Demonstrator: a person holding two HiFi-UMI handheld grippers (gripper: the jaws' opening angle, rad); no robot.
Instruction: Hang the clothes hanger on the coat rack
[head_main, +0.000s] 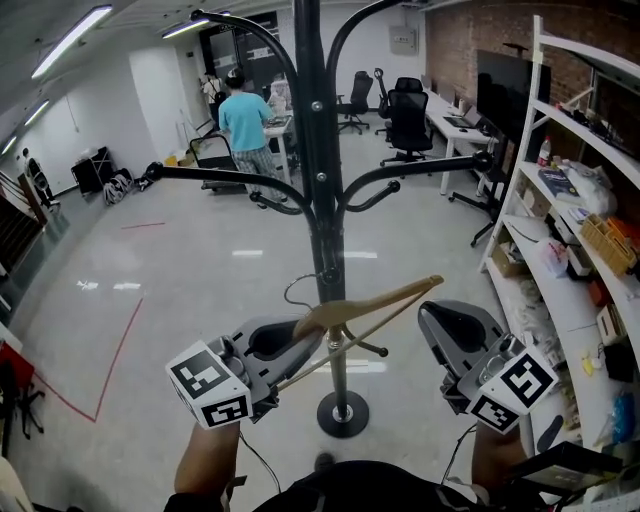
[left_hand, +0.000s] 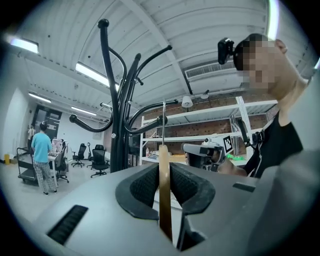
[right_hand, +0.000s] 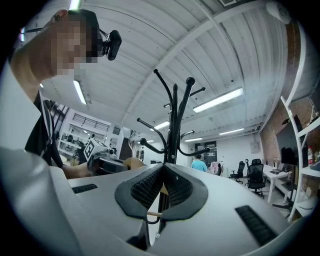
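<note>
The black coat rack (head_main: 312, 150) stands straight ahead, with curved arms and a round base (head_main: 342, 413). A wooden clothes hanger (head_main: 375, 303) with a wire hook (head_main: 300, 285) tilts in front of the pole, below the lower arms. My left gripper (head_main: 310, 335) is shut on the hanger's middle. In the left gripper view, the wood (left_hand: 165, 200) runs between the pads, the hook wire (left_hand: 163, 125) points up and the rack (left_hand: 117, 135) is to the left. My right gripper (head_main: 432, 312) is shut and empty, just under the hanger's right end. Its view shows the rack (right_hand: 174, 125) beyond the jaws (right_hand: 163, 170).
A white shelving unit (head_main: 560, 230) full of items runs along the right side. A person in a teal shirt (head_main: 245, 120) stands far back by a cart. Office chairs (head_main: 408, 120) and desks are at the back right. Red tape lines (head_main: 120, 350) mark the floor on the left.
</note>
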